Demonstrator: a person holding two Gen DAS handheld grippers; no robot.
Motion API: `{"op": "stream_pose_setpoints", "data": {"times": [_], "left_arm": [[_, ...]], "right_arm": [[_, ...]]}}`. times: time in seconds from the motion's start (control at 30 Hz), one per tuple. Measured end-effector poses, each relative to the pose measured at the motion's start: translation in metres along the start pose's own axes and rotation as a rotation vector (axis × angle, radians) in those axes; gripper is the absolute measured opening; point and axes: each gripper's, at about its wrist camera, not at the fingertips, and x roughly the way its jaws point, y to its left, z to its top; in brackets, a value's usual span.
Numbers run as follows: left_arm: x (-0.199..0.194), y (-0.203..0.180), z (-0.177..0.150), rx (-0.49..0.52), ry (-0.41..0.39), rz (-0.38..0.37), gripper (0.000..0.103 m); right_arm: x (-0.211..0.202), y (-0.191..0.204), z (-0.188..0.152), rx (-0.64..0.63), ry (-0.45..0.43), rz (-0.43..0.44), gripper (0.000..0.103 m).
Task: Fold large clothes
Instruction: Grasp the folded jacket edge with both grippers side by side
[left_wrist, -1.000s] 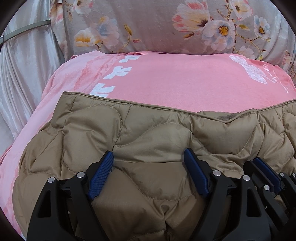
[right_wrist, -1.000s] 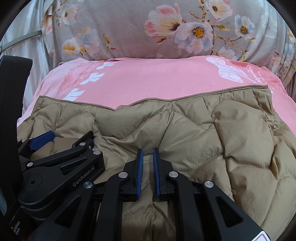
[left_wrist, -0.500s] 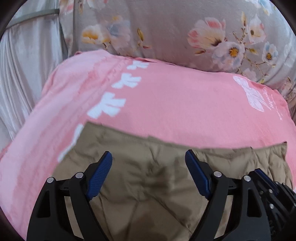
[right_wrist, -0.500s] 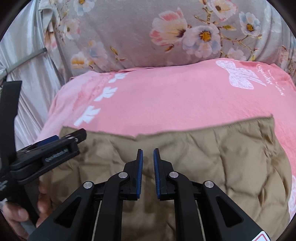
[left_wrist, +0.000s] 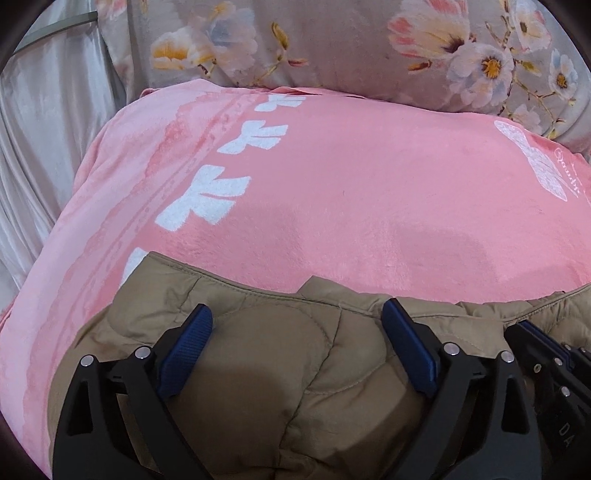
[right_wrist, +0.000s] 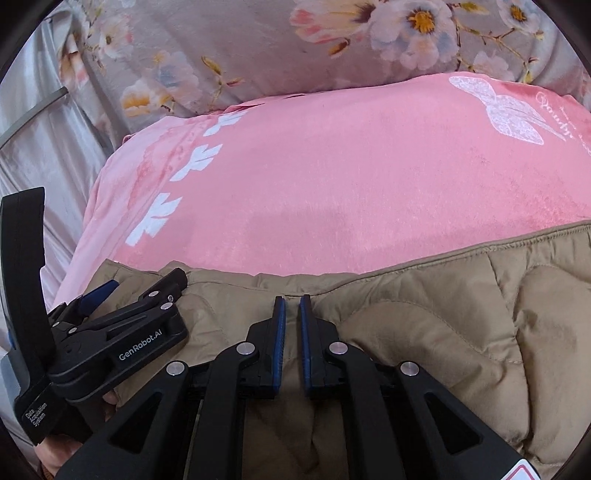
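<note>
tan quilted puffer jacket (right_wrist: 424, 332) lies on the near part of the pink blanket (left_wrist: 351, 184), its stitched hem running across toward the blanket's right edge, its left corner near the white leaf print by the left edge. far half of the blanket is bare up to the floral cover (left_wrist: 351, 48) at the back.

left gripper (left_wrist: 295, 354): jaws spread wide, nothing pinched; a puffy panel of the jacket bulges between the 2 blue pads, prob just resting on top. right gripper (right_wrist: 291, 343): pads nearly together w/ a thin gap; can't tell if any fabric is caught in it, the cloth passes under the tips. the 2 tools sit close, side by side, near the jacket's far hem.

progress, my read: looks like at least 1 fold is in, since a 2nd layer edge shows at the hem between the grippers in the left view and the bundle looks compact. sleeves not visible, so likely tucked, not sure. left to do: prob 1 more fold to halve it, then press flat; the puffy fill will spring back, so edges may drift.
</note>
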Motion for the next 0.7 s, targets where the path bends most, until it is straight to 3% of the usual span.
{"op": "stream_pose_setpoints", "data": {"times": [0.23,0.7], "left_arm": [[0.0038,-0.0057,-0.0037,0.025,-0.005,0.037,0.092],[0.0078,-0.0093,-0.0052,0.037,-0.003,0.064,0.093]], "right_arm": [[0.0088,0.0083,-0.0005,-0.039,-0.006,-0.044,0.004],[0.0124,0.0086,-0.0008,-0.038,-0.009,-0.046,0.004]]}}
